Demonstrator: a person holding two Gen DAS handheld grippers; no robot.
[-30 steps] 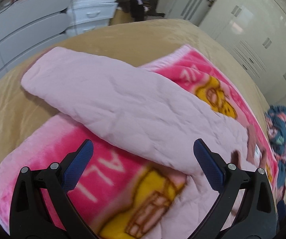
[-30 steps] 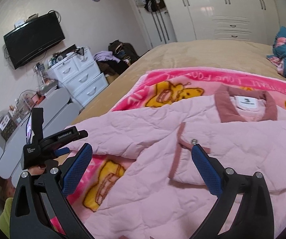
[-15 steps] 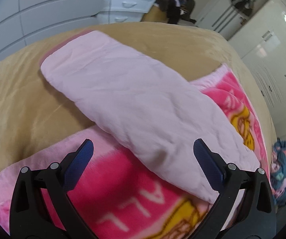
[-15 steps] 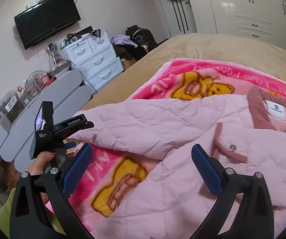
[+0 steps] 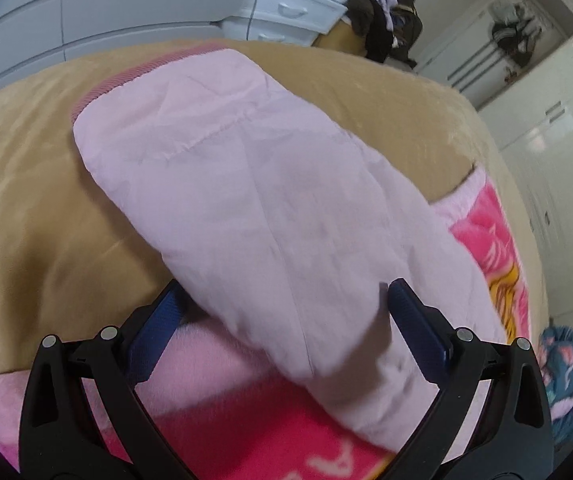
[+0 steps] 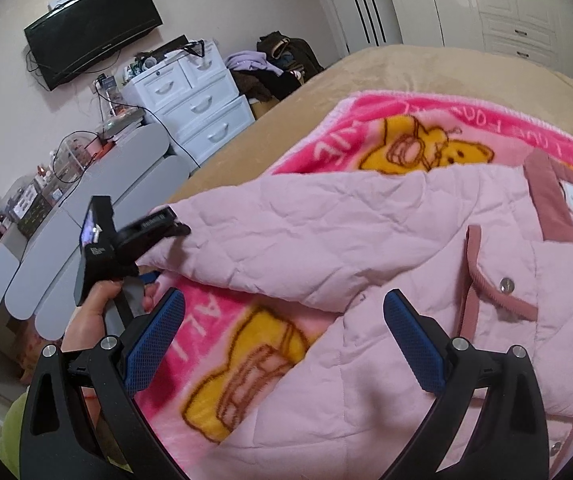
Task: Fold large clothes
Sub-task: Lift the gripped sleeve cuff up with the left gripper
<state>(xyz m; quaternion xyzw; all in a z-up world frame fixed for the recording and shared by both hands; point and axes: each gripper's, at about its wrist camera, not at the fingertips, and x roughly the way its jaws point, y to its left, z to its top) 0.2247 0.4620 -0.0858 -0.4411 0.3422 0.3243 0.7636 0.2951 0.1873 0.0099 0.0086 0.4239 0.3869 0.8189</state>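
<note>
The left tongs (image 5: 282, 320) are spread wide, with the pale pink sleeve (image 5: 246, 200) lying between the two blue pads (image 5: 154, 332) — nothing is clamped, though the sleeve's sides are close to both pads. From the right wrist view the same tongs (image 6: 154, 248) are seen held in a hand (image 6: 90, 312) at the sleeve's outer end, their tip against the fabric.

The right tongs (image 6: 284, 340) are likewise spread and hold nothing; they hang above the body of the pink quilted jacket (image 6: 426, 380), one pad over the blanket (image 6: 246, 340), the other over the jacket front.

The jacket is laid front-up on a pink blanket printed with yellow cartoon bears, which is spread over a tan bedcover (image 5: 26, 200). Its sleeve is stretched out sideways past the blanket's edge onto the bedcover, the ribbed dusty-pink cuff (image 5: 126, 80) at the far end. The collar (image 6: 546, 200) with a white label and a snap button (image 6: 506, 285) on the front trim can be made out.

Beyond the bed are seen white drawers (image 6: 202, 108), a wall-mounted television (image 6: 90, 28), a heap of dark clothes (image 6: 278, 68) and white wardrobes (image 6: 486, 4).
</note>
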